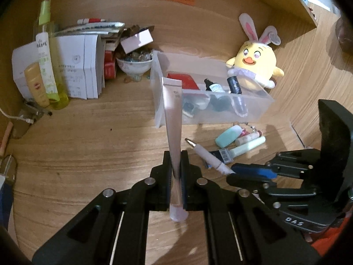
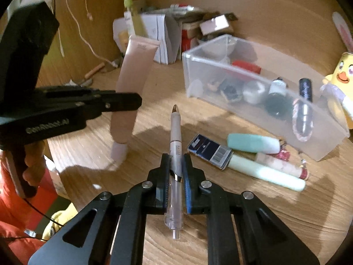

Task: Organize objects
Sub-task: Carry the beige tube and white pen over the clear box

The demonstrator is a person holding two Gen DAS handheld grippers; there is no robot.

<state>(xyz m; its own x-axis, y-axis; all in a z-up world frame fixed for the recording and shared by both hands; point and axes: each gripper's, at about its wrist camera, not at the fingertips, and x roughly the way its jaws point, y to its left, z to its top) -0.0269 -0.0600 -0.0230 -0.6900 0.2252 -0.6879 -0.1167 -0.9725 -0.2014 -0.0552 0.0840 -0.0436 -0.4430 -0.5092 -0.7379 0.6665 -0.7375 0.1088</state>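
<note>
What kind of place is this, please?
Probably a home desk or dressing table: a wooden top, a clear bin of cosmetics, and a chick plush in the corner.

We see a pale pink tube (image 1: 174,132) standing centre frame, cap down, crimped end up. A white pen (image 2: 175,145) points up mid-frame, nib first. A clear plastic bin (image 2: 326,145) at right holds small bottles; a navy box (image 2: 209,151) and mint tubes (image 2: 264,172) lie below it.
</note>
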